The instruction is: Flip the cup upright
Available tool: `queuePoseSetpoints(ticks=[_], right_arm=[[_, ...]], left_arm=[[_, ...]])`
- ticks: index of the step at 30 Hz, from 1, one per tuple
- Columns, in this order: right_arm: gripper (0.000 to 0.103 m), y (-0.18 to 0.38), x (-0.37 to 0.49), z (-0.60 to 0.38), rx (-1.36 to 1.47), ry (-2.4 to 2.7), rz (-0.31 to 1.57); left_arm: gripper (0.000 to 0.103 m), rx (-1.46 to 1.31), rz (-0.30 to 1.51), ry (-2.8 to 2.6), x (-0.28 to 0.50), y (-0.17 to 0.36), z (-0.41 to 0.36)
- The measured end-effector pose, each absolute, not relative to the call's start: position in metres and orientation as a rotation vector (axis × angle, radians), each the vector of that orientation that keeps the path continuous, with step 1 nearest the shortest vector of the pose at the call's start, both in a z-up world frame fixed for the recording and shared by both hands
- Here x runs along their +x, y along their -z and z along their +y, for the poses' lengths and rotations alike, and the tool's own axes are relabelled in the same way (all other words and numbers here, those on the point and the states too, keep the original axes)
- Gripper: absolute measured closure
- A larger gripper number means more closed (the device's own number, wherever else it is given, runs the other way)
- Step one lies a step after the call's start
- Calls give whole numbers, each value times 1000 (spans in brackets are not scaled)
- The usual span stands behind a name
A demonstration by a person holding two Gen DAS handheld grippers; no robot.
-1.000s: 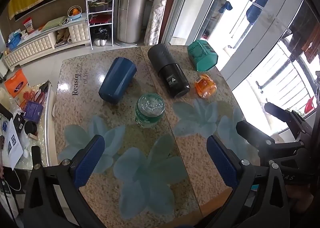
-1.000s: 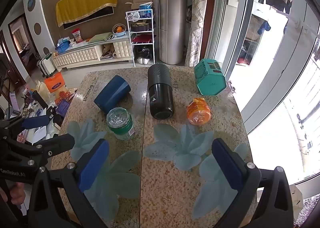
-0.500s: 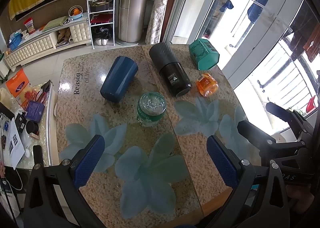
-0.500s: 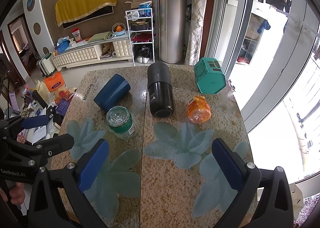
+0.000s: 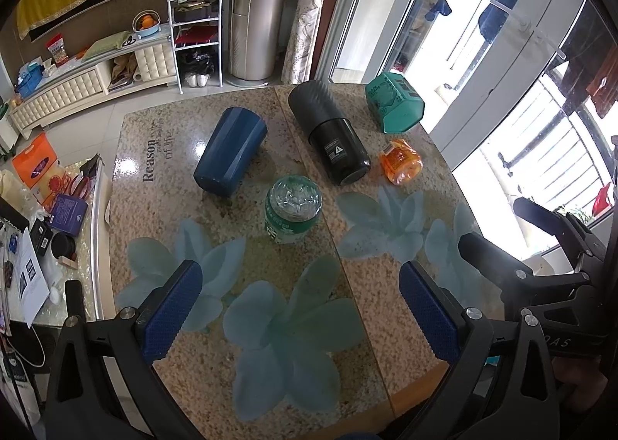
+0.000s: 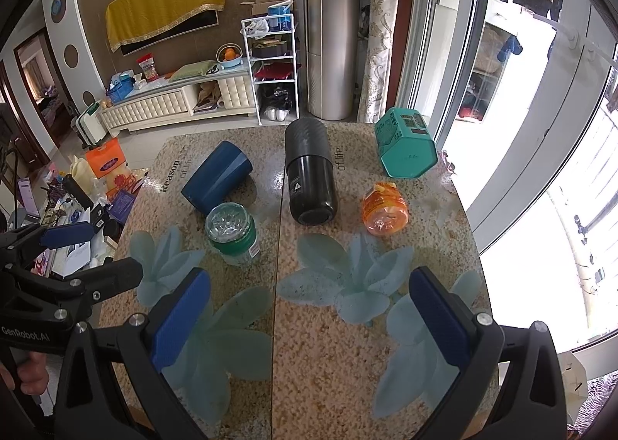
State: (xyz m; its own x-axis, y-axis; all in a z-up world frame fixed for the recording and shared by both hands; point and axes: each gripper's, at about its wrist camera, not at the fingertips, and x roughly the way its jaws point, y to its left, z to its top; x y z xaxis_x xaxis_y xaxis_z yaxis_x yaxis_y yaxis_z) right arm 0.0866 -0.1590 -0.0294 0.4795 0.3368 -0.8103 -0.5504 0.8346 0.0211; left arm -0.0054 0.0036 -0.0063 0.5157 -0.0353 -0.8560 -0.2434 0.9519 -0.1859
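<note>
A dark blue cup (image 5: 231, 151) lies on its side on the speckled stone table (image 5: 251, 270), at the far left; it also shows in the right wrist view (image 6: 216, 179). My left gripper (image 5: 301, 308) is open and empty, held over the table's near part, well short of the cup. My right gripper (image 6: 313, 318) is open and empty too, over the near right part. Each gripper shows at the edge of the other's view.
A black flask (image 5: 328, 137) lies on its side mid-table. A green-labelled clear bottle (image 5: 292, 208) stands just in front of the cup. An orange jar (image 5: 401, 162) and a teal hexagonal box (image 5: 394, 108) lie at the right. The table edges drop to floor clutter at the left.
Both views have crept slightly; the objects sit a little higher in the left wrist view. Nothing on the table has moved and both grippers stay open.
</note>
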Motion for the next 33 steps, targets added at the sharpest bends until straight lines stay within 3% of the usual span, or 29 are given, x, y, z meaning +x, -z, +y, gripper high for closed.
queuePoseSetpoints(ticks=[19,33], right_arm=[[0,37,93,-189,-175,-478,964],[0,65,122,-238,-64,-409,1086]], left_arm=[[1,-272,1084,-113,19,17,2],[1,-130,1310,-86,99,87,10]])
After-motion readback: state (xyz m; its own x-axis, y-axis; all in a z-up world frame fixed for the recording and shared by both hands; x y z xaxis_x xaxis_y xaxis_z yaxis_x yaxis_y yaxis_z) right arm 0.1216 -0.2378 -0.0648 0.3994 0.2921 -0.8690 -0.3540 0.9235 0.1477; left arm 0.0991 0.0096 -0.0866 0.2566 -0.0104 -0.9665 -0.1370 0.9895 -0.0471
